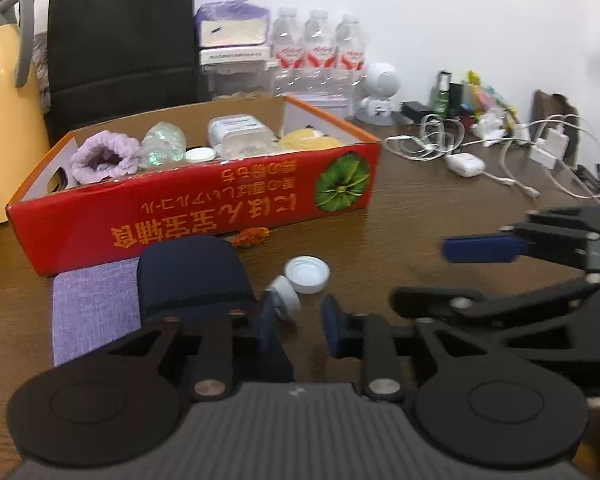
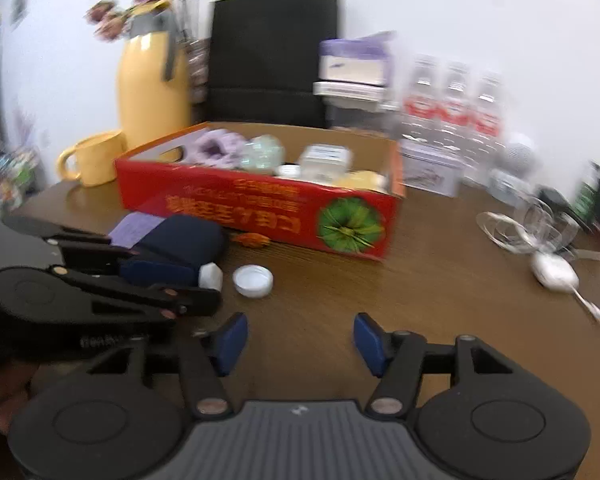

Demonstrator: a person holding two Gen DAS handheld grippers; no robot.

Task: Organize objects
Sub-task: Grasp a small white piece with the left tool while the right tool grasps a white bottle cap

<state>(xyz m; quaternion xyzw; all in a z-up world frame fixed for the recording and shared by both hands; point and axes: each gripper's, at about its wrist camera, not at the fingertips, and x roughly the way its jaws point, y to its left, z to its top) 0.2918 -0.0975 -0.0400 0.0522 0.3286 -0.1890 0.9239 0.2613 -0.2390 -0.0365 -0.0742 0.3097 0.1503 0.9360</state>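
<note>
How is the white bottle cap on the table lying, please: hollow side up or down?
Hollow side up. The white cap rests on the wooden table with its rim and inner recess facing upward, also seen from the right wrist view.

Yellow jug (image 2: 153,84), water bottles (image 1: 318,54), cables (image 1: 432,140).

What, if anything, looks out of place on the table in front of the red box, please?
A small white jar lies tipped on its side, its white lid off beside it, rim up. An orange wrapped candy sits loose against the red box.
</note>
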